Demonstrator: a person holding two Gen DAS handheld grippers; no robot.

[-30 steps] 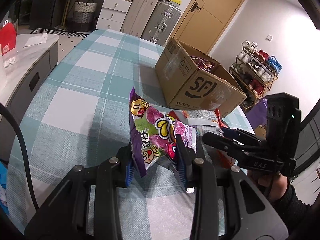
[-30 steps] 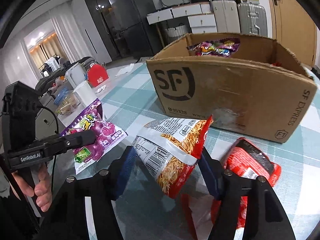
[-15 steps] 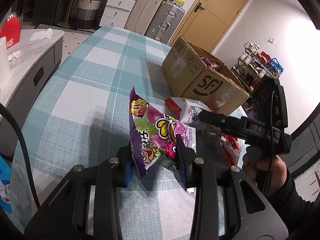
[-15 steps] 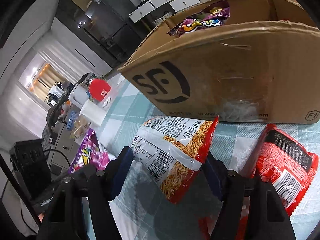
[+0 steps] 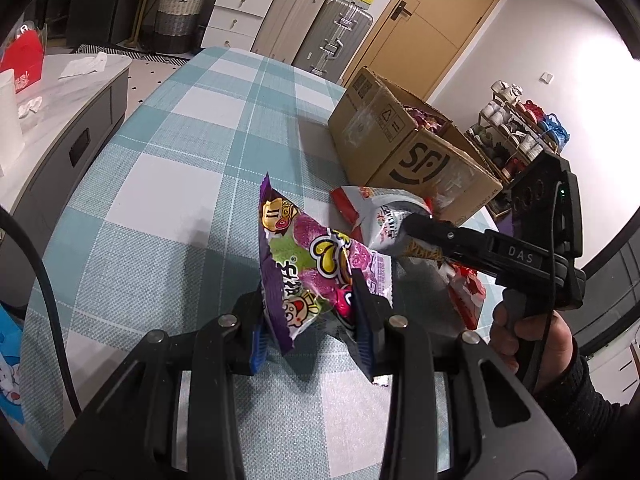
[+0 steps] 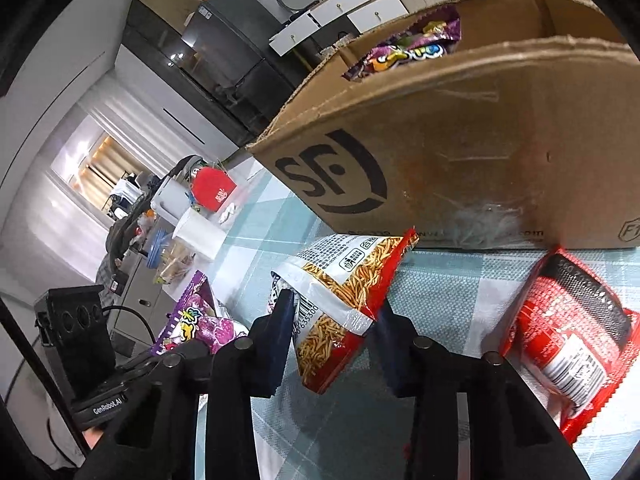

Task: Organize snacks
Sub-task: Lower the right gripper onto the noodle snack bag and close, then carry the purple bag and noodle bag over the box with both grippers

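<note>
The left tongs (image 5: 310,320) are clamped on a purple candy bag (image 5: 316,272), held tilted above the checked counter (image 5: 168,184). The right tongs (image 6: 334,332) have just been closing and now pinch a red-and-white noodle-snack bag (image 6: 344,292) between their pads, near the front wall of the cardboard box (image 6: 460,160). The left wrist view shows the right tongs from the side, the hand (image 5: 532,340) and dark sleeve on their grip, the box standing on the counter beyond, plus suitcases and a door behind it. Only the right wrist view shows the red packet (image 6: 576,340) lying flat on the counter, its top end against the foot of the box, and another purple bag (image 6: 408,46) inside the box. It also shows the left tongs low at the left, with the purple candy bag just beyond them.
</note>
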